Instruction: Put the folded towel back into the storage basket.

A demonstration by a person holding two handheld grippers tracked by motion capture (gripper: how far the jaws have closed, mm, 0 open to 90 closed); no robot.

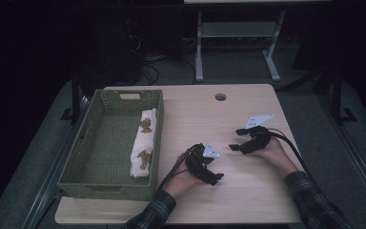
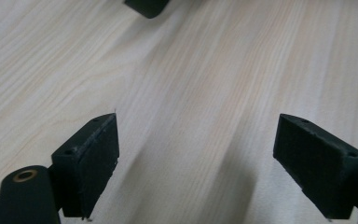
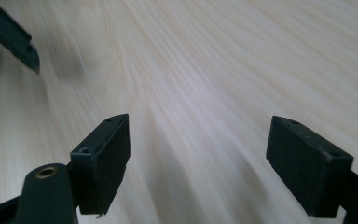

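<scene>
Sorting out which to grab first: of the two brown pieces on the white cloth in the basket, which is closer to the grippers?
The nearer brown piece, toward the person's end of the white cloth; the other lies farther up the basket.

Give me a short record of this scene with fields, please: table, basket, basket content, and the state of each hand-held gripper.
table: light wood table, one round hole near the far edge
basket: green basket, on the table's left side
basket content: white cloth with brown pieces on it, along the right wall
left hand-held gripper: open, holds nothing
right hand-held gripper: open, holds nothing
</scene>
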